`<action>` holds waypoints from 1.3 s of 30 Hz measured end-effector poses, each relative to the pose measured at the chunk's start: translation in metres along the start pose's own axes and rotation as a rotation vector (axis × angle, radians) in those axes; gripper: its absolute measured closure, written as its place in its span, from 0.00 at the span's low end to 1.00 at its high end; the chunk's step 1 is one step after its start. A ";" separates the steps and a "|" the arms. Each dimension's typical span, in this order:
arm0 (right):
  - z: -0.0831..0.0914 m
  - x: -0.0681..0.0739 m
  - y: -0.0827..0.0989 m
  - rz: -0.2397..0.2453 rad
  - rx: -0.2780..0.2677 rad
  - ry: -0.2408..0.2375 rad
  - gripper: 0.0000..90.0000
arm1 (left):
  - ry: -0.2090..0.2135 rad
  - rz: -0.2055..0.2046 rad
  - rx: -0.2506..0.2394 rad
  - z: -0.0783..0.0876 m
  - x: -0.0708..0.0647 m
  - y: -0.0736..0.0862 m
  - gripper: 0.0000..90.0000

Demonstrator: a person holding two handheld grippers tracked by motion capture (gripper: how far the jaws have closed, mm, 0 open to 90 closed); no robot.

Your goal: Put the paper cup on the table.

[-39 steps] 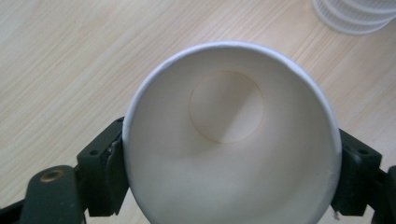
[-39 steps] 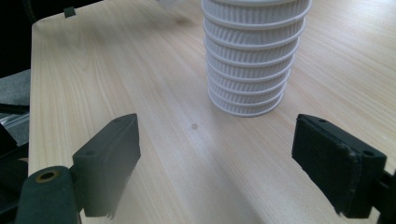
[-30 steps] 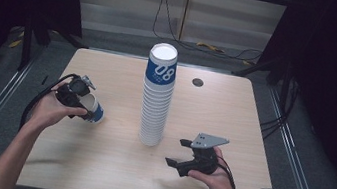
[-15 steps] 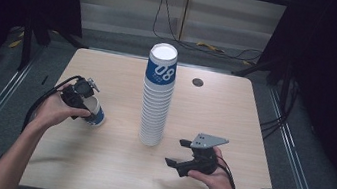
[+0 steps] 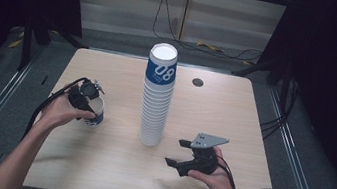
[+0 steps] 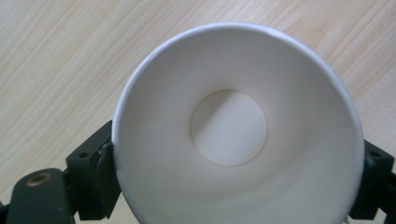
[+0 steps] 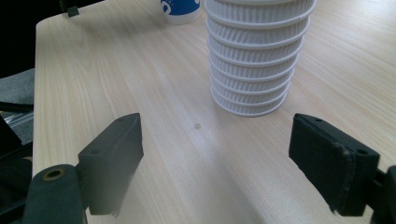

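Table (image 5: 235, 109): pale wood board with rounded corners, dark floor on every side.

Left gripper (image 5: 85, 105): near the table's left edge; its jaws clasp a single cup (image 5: 95, 114) at the sides, one pad on each side of the wall, mouth turned up toward the gripper's camera.

Cup, appearance: white paper inside with a round flat base (image 6: 229, 127) and a thin rolled rim; blue outside with white print, seen in the high view.

Cup, place: between the left jaws, over bare wood to the left of the stack (image 5: 157, 98).

Right gripper (image 5: 184, 161): near the front edge, right of centre; jaws stand fairly wide after just closing a little, with nothing between them but table.

Stack: tall column of nested cups at mid-table, standing ahead of the right jaws and slightly toward the right one, well apart from both pads.

Open room: bare wood between the right jaws and the stack's foot; a broad bare strip between stack and cup; more open board right of the stack.

High view adds: both hands, the stack's full height, its blue-printed top cup, a small dark disc (image 5: 197, 82) beyond it.

Left gripper view adds: the cup's interior and the pads (image 6: 100, 175) pressed to its wall.

Right gripper view adds: ribbed white rims at the stack's base (image 7: 254, 60).
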State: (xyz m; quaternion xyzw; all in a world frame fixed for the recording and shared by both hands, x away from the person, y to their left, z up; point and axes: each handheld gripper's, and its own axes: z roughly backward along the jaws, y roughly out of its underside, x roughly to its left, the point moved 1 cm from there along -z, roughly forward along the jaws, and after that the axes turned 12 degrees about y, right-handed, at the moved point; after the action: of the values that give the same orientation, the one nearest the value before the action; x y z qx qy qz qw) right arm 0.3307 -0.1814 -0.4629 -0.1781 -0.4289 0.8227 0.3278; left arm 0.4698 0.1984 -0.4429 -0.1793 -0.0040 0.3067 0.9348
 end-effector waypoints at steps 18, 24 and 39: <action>0.001 0.000 0.000 -0.008 -0.002 -0.003 0.20 | 0.095 0.069 -0.179 0.002 0.009 0.018 0.14; 0.001 -0.001 -0.001 -0.013 -0.012 -0.007 0.20 | 0.122 0.089 -0.213 -0.002 0.011 0.028 0.14; 0.001 -0.001 0.000 -0.015 -0.007 -0.008 0.20 | 0.081 0.042 -0.246 -0.009 0.005 0.045 0.18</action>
State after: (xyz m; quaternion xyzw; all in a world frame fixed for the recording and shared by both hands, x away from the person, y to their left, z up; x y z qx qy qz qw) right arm 0.3310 -0.1823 -0.4620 -0.1727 -0.4343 0.8194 0.3318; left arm 0.4491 0.2324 -0.4670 -0.3050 0.0000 0.3159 0.8984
